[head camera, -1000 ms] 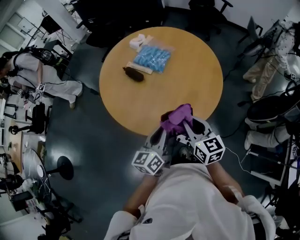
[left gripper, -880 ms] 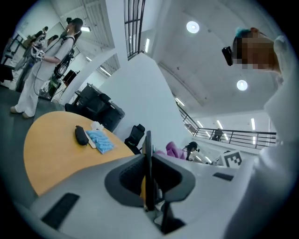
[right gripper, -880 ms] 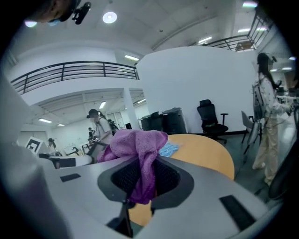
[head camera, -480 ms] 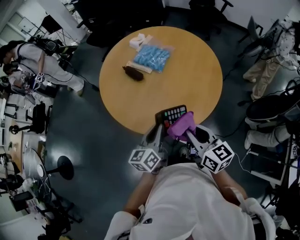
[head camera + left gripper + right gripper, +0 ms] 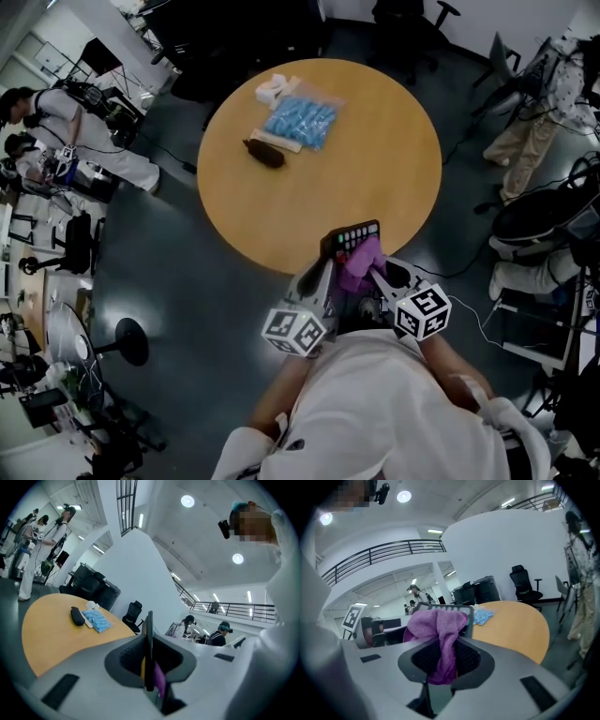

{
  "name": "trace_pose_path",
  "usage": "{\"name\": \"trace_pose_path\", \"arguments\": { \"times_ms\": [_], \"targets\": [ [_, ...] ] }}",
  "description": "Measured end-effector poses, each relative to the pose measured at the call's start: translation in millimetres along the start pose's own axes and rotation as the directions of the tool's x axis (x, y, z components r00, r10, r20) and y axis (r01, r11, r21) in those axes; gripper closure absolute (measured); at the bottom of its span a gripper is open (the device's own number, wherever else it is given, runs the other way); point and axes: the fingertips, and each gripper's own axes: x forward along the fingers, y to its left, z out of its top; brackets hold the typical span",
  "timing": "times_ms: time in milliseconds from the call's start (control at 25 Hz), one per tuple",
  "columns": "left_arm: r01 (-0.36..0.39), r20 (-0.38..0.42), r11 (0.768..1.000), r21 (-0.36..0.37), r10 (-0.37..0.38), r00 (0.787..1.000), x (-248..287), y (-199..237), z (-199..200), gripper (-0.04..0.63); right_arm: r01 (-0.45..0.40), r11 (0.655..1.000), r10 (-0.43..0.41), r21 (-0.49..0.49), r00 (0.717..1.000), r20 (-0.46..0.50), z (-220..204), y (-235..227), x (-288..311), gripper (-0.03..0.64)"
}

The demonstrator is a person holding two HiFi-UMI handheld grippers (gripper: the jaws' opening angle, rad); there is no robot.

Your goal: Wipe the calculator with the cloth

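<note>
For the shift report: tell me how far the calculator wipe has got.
Done: both things are up off the table. The left gripper is shut on the calculator, and the right gripper is shut on the cloth.
In hand: the cloth lies against the calculator's lower half, so wiping seems under way.
Left: its upper half is uncovered. How clean any part is cannot be told.

Head view: overhead, steeply down on table (image 5: 375, 169). Gripper views: close behind left claw (image 5: 149, 656), right claw (image 5: 440, 657), across same table.
</note>
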Motion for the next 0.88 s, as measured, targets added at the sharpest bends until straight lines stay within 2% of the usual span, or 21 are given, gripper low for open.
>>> {"name": "trace_pose_path", "arguments": {
  "times_ms": [80,160,200,240,320,400,440,480,560,640,720,880],
  "targets": [
    [-0.010,0.012,0.999,0.050,0.009,1.000,-5,1,4,0.546,0.076,0.997,-0.076,0.008,0.997,-0.019,-9,-29,-11,0.532],
    [-0.026,0.011,0.989,0.146,0.024,1.000,-9,3,7,0.548,0.128,0.992,-0.129,-0.019,0.991,-0.037,-9,-50,-22,0.532],
    [-0.035,0.000,0.975,0.220,0.036,0.999,-10,3,7,0.548,0.127,0.990,-0.129,-0.055,0.991,-0.043,-2,-51,-27,0.532],
    [-0.041,-0.018,0.951,0.307,0.049,0.999,-9,2,5,0.548,0.106,0.988,-0.111,-0.109,0.993,-0.041,10,-44,-32,0.532],
    [-0.028,-0.063,0.871,0.490,0.067,0.996,-6,0,-1,0.548,0.021,0.964,-0.029,-0.266,0.999,-0.026,45,-6,-37,0.532],
    [0.014,-0.106,0.773,0.634,0.068,0.992,-1,-6,-11,0.548,-0.091,0.896,0.076,-0.434,0.996,-0.053,70,43,-35,0.532],
    [0.039,-0.125,0.732,0.680,0.064,0.990,1,-10,-15,0.548,-0.145,0.854,0.118,-0.499,0.989,-0.085,75,66,-31,0.532],
    [0.061,-0.140,0.703,0.708,0.056,0.989,3,-14,-20,0.548,-0.189,0.815,0.150,-0.548,0.982,-0.117,74,84,-25,0.532],
    [0.088,-0.155,0.672,0.735,0.041,0.987,3,-22,-24,0.548,-0.247,0.747,0.175,-0.617,0.969,-0.176,62,106,-9,0.532],
    [0.090,-0.150,0.639,0.764,0.039,0.988,2,-31,-23,0.548,-0.266,0.707,0.154,-0.655,0.962,-0.224,46,116,3,0.532],
    [0.093,-0.150,0.605,0.791,0.043,0.988,2,-37,-24,0.548,-0.240,0.696,0.112,-0.676,0.967,-0.228,39,116,6,0.532],
    [0.090,-0.143,0.591,0.801,0.044,0.989,-4,-33,-26,0.548,-0.157,0.719,0.034,-0.677,0.981,-0.192,53,90,2,0.532]
  ]
}}
